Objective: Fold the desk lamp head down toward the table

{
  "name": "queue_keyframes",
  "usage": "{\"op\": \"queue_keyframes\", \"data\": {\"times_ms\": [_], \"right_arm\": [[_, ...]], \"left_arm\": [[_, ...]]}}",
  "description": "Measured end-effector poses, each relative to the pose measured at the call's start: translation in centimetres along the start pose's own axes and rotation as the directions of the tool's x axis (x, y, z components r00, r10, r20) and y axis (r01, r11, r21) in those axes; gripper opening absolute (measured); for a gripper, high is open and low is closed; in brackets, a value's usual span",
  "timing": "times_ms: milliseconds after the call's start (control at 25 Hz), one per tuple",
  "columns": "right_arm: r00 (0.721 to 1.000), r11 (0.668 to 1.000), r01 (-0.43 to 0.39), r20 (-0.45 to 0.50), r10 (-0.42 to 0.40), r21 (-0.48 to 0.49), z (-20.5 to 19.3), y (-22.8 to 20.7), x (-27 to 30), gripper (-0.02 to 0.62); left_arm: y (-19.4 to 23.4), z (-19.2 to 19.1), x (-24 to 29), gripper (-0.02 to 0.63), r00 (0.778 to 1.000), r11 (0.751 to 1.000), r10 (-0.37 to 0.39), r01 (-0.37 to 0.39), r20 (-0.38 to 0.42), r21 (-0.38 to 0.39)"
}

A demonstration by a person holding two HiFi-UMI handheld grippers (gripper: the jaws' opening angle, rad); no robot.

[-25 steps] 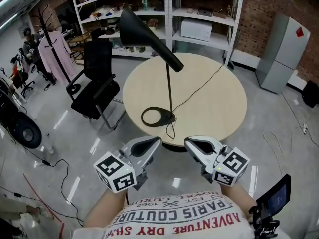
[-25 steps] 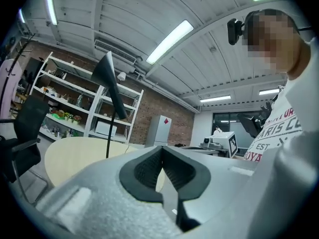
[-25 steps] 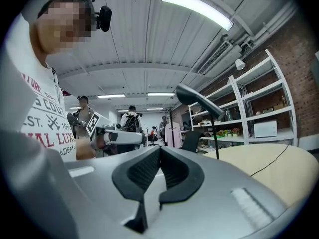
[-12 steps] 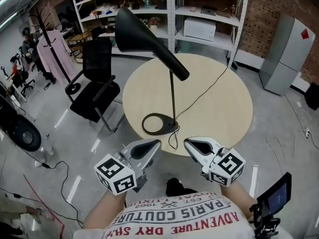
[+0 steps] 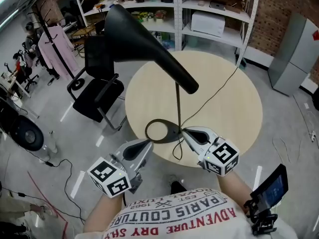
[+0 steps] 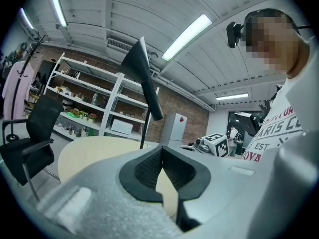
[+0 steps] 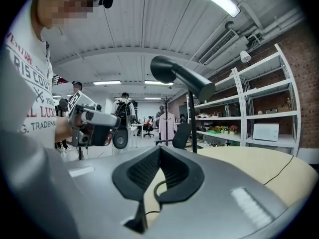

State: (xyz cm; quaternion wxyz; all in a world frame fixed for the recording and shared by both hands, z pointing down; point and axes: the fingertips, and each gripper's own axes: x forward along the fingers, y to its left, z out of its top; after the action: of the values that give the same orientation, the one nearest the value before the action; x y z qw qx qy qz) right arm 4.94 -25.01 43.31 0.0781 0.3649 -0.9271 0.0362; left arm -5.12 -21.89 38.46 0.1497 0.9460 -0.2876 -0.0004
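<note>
A black desk lamp stands near the front edge of the round wooden table (image 5: pixel 219 103). Its ring base (image 5: pixel 160 131) lies flat, a thin stem (image 5: pixel 178 106) rises from it, and the long cone head (image 5: pixel 144 46) tilts up to the left. The head (image 6: pixel 141 76) also shows in the left gripper view and the head (image 7: pixel 180 78) in the right gripper view. My left gripper (image 5: pixel 145 144) is shut and empty, just off the table's front edge. My right gripper (image 5: pixel 185 132) is shut and empty, its tip over the table edge beside the base and cord (image 5: pixel 175 146).
A black office chair (image 5: pixel 97 83) stands left of the table. White shelving (image 5: pixel 179 14) runs behind it, a coat rack (image 5: pixel 50 44) at far left. The lamp cord (image 5: pixel 214 88) trails across the tabletop to the back right. A grey cabinet (image 5: pixel 299 54) stands at right.
Both grippers have moved forward toward the table; the right now reaches the edge beside the lamp base. The lamp appears closer and larger in the head view. Both stay shut.
</note>
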Motion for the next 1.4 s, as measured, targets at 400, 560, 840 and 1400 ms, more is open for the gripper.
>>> {"op": "queue_keyframes", "data": {"times_ms": [400,560,840,1400], "right_arm": [[0.999,0.998,0.037,-0.008,-0.038,-0.055,1.4,-5.0,4.6,0.103],[0.997,0.994,0.075,-0.018,-0.077,-0.078,1.5,-6.3,6.0,0.146],[0.995,0.993,0.094,-0.024,-0.096,-0.069,1.3,-6.8,7.5,0.087],[0.996,0.996,0.086,-0.007,-0.087,-0.033,1.1,-7.6,7.2,0.044]], "left_arm": [[2.0,1.5,0.3,0.002,0.999,0.999,0.029,-0.03,0.019,0.02],[2.9,2.5,0.1,0.002,0.998,0.999,0.052,-0.052,0.043,0.013],[4.3,4.2,-0.1,0.003,0.996,0.997,0.07,-0.071,0.061,0.005],[4.7,8.1,0.6,0.121,0.997,0.996,0.003,-0.009,0.074,0.088]]}}
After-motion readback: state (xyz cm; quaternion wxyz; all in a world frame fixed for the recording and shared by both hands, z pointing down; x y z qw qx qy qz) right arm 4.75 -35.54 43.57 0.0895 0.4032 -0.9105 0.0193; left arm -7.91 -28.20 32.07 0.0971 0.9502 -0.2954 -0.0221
